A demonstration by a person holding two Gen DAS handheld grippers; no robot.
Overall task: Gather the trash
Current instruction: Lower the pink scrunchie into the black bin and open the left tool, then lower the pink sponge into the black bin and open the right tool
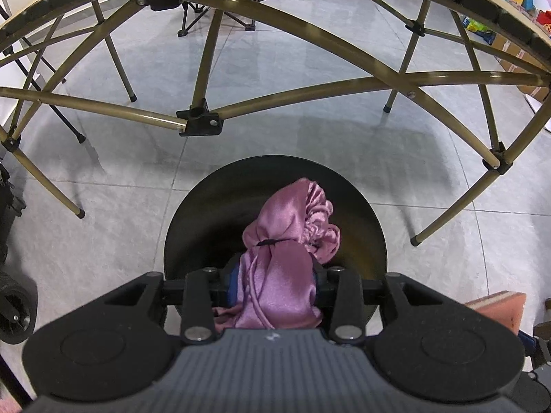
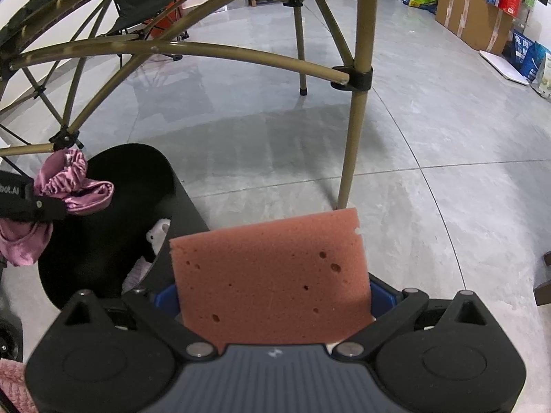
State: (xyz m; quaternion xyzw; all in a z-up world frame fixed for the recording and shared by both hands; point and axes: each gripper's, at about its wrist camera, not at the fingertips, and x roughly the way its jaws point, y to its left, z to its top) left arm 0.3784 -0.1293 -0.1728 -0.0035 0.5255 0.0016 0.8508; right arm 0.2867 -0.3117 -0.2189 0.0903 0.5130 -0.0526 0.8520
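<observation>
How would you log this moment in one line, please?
left hand-held gripper: pink satin cloth over round black bin | right hand-held gripper: pink sponge

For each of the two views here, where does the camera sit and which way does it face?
Left wrist: on the left gripper, looking down into the black bin; its fingers clamp the pink satin cloth.
Right wrist: on the right gripper, facing floor and table legs; it grips the sponge.
Shared: bin, cloth, sponge.

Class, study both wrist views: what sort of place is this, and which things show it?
Probably a storeroom or workshop-like indoor space: grey tiled floor, stacked brown cardboard boxes and packaged goods along the wall, plus a folding table with bronze metal legs and a folding camp chair.
</observation>
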